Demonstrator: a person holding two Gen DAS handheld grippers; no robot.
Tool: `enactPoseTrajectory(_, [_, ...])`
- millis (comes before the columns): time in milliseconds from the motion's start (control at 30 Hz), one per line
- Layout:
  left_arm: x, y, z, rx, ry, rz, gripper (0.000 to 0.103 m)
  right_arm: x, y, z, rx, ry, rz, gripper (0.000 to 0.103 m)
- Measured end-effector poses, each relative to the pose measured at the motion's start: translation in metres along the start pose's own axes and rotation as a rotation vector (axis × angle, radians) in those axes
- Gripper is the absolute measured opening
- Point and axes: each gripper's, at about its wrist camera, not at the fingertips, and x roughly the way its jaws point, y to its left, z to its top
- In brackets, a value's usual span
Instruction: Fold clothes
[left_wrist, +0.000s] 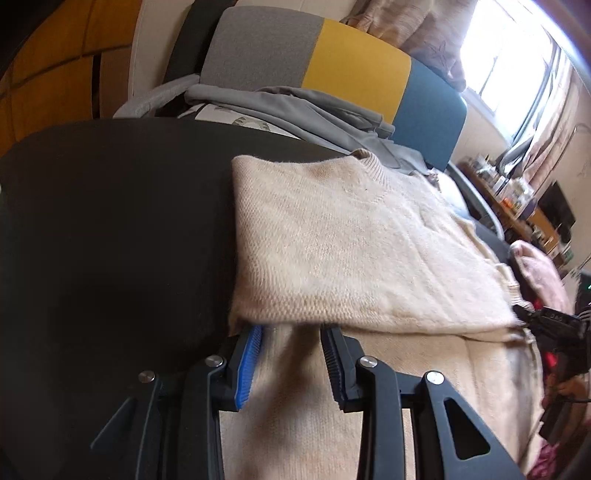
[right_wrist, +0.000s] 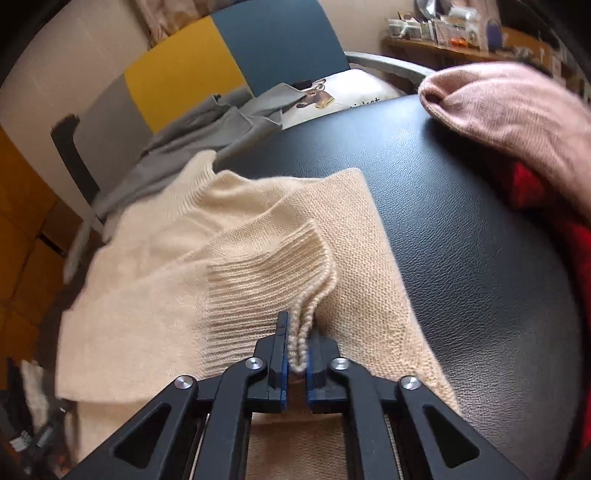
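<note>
- The cream sweater (left_wrist: 354, 236) lies across a black padded surface (left_wrist: 110, 229), filling the centre and lower right of the left wrist view, with a folded part lying over a lower layer.
- The left gripper (left_wrist: 291, 339) sits low at the bottom centre of its frame, pointing forward and level with the surface, its tips tucked just under the near edge of the folded layer.
- Its jaws stand apart, with the lower layer of the sweater showing between them; they grip nothing.
- In the right wrist view the sweater (right_wrist: 229, 266) spreads from the centre to the lower left, and its ribbed cuff (right_wrist: 273, 280) sits in the middle.
- The right gripper (right_wrist: 297, 354) comes in from the bottom centre, angled down toward the surface, with its jaws drawn close and clamped on the rim of the cuff.
- The right gripper also shows at the right edge of the left wrist view (left_wrist: 554, 325), blurred, at the sweater's far side.
- A pink garment (right_wrist: 509, 110) lies in the upper right of the right wrist view, on the black surface and well apart from the sweater.
- Grey clothes (left_wrist: 295, 107) are heaped beyond the sweater's collar, before a backrest (left_wrist: 354, 66) of grey, yellow and blue panels.
</note>
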Motion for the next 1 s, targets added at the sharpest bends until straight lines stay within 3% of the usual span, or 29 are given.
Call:
enactPoseTrajectory(67, [-0.007, 0.006, -0.005, -0.017, -0.004, -0.017, 0.033, -0.007, -0.005, -0.001, 0.015, -0.009, 0.03, 0.045])
enactPoseTrajectory(100, [-0.013, 0.01, -0.008, -0.03, -0.009, -0.027, 0.033, -0.011, -0.007, -0.002, 0.017, -0.016, 0.036, 0.056])
enactPoseTrajectory(167, [-0.024, 0.019, -0.015, -0.056, -0.018, -0.046, 0.033, -0.024, -0.002, -0.005, -0.02, -0.055, -0.012, 0.1])
enactPoseTrajectory(200, [-0.03, 0.024, -0.019, -0.068, -0.026, -0.055, 0.033, -0.034, 0.004, -0.007, -0.06, -0.096, -0.048, 0.103])
enactPoseTrajectory(267, [-0.045, 0.026, -0.021, -0.074, -0.082, -0.061, 0.033, -0.056, 0.024, -0.013, -0.186, -0.201, -0.105, 0.103])
enactPoseTrajectory(333, [-0.055, 0.023, -0.012, -0.056, -0.123, -0.067, 0.033, -0.068, 0.049, -0.018, -0.315, -0.258, -0.095, 0.103])
enactPoseTrajectory(433, [-0.051, 0.005, 0.006, 0.008, -0.134, -0.071, 0.033, -0.06, 0.085, -0.025, -0.471, -0.23, -0.025, 0.103])
enactPoseTrajectory(500, [-0.043, -0.008, 0.016, 0.057, -0.13, -0.061, 0.033, -0.048, 0.099, -0.03, -0.511, -0.183, -0.009, 0.103])
enactPoseTrajectory(633, [-0.02, -0.031, 0.032, 0.139, -0.104, -0.025, 0.033, -0.022, 0.096, -0.03, -0.468, -0.109, -0.033, 0.103])
enactPoseTrajectory(800, [0.017, -0.032, 0.035, 0.143, -0.032, 0.04, 0.033, -0.002, 0.074, -0.03, -0.388, -0.043, -0.107, 0.103])
enactPoseTrajectory(867, [0.021, -0.028, 0.03, 0.129, -0.042, 0.042, 0.033, 0.009, 0.062, -0.034, -0.355, 0.005, -0.123, 0.103])
enactPoseTrajectory(1000, [0.027, -0.022, 0.023, 0.103, -0.055, 0.04, 0.034, 0.004, 0.058, -0.044, -0.363, -0.047, -0.115, 0.103])
